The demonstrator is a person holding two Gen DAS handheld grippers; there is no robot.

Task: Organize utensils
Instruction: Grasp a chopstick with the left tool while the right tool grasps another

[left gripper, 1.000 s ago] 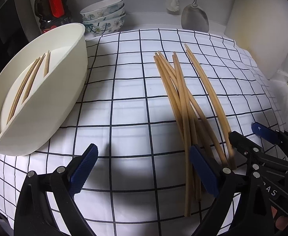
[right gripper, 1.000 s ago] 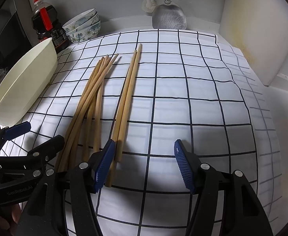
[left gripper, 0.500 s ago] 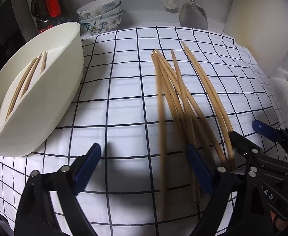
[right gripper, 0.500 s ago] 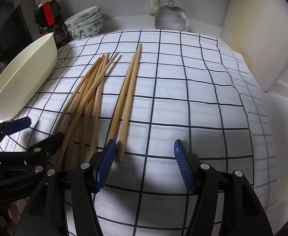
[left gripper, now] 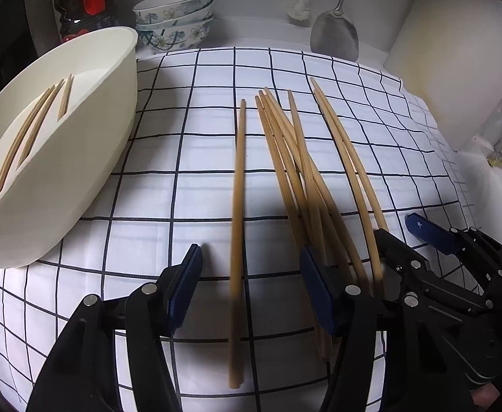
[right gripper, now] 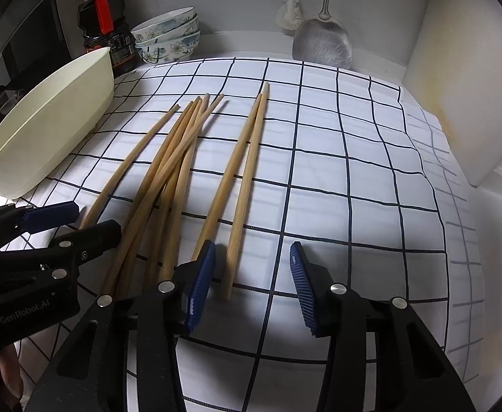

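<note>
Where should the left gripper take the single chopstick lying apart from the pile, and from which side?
Grip the single chopstick near its close end, from above, across its width. It lies flat on the cloth, already between the closing, not yet touching jaws of the left gripper.

I'm working in a home kitchen, at a counter corner. A checked cloth (left gripper: 189,189) is covering the surface; patterned bowls (left gripper: 173,17) are stacking by a dark sauce bottle (right gripper: 105,31); a metal spatula (right gripper: 321,43) and a dish brush (right gripper: 288,10) are hanging on the wall; a cream basin (left gripper: 89,137) is holding chopsticks (left gripper: 27,137)
</note>
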